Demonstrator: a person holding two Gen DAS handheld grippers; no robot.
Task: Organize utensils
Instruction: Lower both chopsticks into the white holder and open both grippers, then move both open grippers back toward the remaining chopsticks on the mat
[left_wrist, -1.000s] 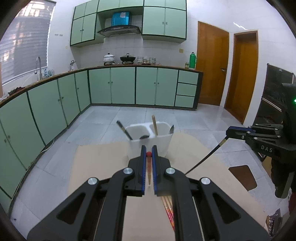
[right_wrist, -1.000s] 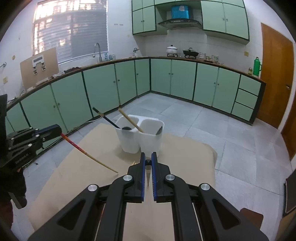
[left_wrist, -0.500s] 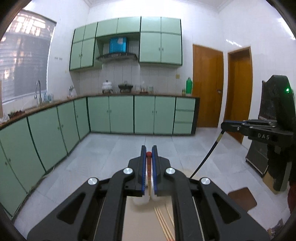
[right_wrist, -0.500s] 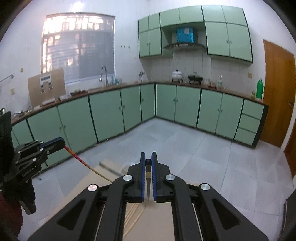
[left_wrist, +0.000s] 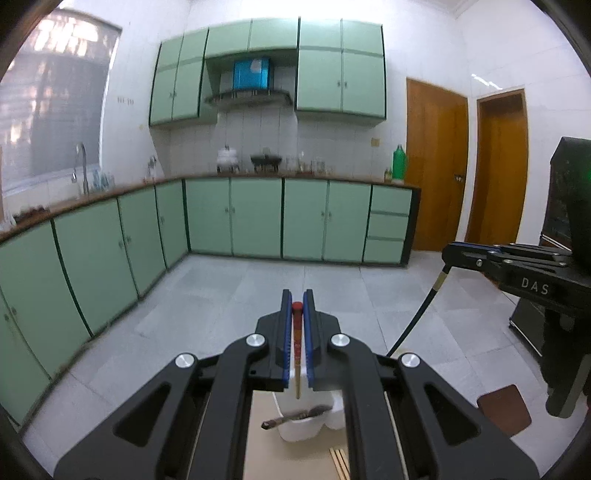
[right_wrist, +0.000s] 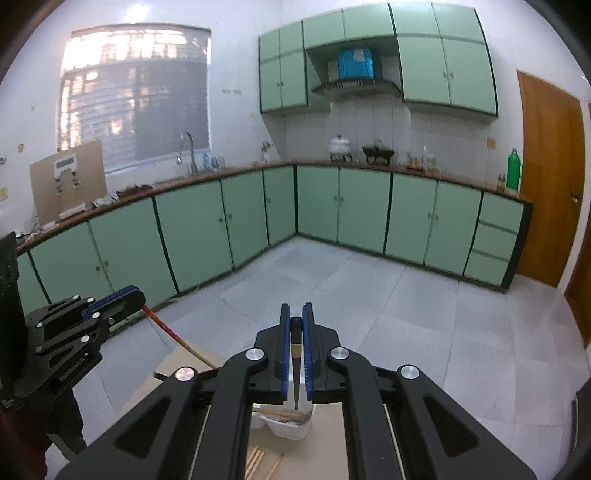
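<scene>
The left gripper (left_wrist: 297, 308) is pinching a red-topped chopstick (left_wrist: 296, 345) between its blue pads, and the stick is hanging down toward the white holder (left_wrist: 303, 428) on the table (left_wrist: 262, 454). The right gripper (right_wrist: 296, 321) is pinching a black chopstick (right_wrist: 296, 363) in the same way, its thin tip pointing down at the holder. A dark utensil (left_wrist: 291, 416) is lying across the holder's rim. More chopsticks (right_wrist: 258, 461) are lying on the table just beside the holder. Both grippers are hanging above the holder, with green cabinets (left_wrist: 255, 218) behind.
</scene>
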